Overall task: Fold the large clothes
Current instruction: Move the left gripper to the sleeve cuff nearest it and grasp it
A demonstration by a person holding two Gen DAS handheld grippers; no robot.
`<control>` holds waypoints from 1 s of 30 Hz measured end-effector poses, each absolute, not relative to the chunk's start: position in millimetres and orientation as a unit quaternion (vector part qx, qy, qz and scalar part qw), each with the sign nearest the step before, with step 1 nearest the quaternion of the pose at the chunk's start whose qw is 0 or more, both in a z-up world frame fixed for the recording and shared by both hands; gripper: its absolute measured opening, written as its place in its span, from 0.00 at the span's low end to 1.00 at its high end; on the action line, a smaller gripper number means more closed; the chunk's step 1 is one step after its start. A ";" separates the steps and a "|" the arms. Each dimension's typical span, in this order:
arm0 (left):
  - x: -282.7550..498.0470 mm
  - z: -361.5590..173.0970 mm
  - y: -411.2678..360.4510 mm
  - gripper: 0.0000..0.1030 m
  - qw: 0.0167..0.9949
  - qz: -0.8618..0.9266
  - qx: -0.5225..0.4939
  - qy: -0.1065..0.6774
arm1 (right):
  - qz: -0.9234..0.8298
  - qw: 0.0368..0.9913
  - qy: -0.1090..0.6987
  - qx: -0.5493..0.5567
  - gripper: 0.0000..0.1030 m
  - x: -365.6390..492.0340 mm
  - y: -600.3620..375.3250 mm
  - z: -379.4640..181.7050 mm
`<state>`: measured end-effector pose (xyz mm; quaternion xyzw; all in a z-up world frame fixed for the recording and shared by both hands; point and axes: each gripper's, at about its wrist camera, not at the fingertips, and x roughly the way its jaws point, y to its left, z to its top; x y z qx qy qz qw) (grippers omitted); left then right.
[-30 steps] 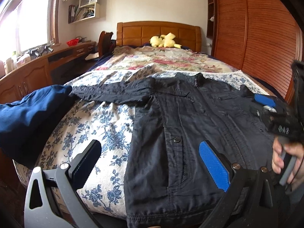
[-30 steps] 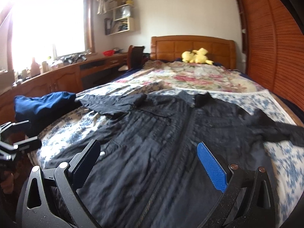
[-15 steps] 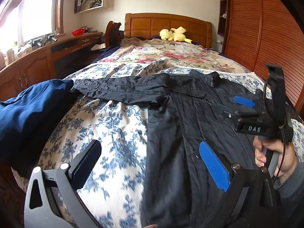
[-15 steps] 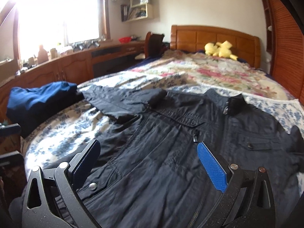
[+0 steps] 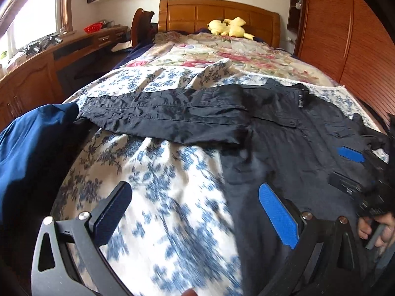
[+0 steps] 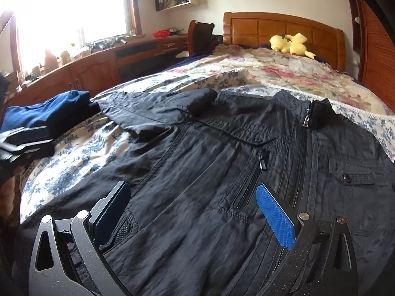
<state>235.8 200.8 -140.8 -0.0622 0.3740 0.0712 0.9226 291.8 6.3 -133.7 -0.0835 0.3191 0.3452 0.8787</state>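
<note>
Left gripper [image 5: 195, 212] shifted leftward over bedspread [image 5: 153, 172]; both grippers agape above jacket [image 6: 222, 172].

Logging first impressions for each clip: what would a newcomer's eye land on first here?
A black jacket lies spread front-up across the foot of the bed, zipped, one sleeve stretched out sideways over the blue-flowered bedspread. Both the left gripper and right gripper hang open above it. Beyond, a yellow plush toy sits against the wooden headboard, and blue clothing is bundled at the bed's edge.
</note>
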 end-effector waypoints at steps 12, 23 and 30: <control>318.5 -161.3 271.0 0.94 0.902 0.111 -0.095 0.407 | 0.351 0.875 0.322 -0.090 1.00 291.5 9.8 -138.7; 358.7 -186.1 328.9 0.80 0.872 0.159 -0.183 0.425 | 0.354 0.870 0.331 -0.086 1.00 293.5 11.0 -142.0; 371.3 -202.7 343.4 0.27 0.856 0.182 -0.216 0.434 | 0.354 0.870 0.332 -0.086 1.00 293.7 11.4 -142.6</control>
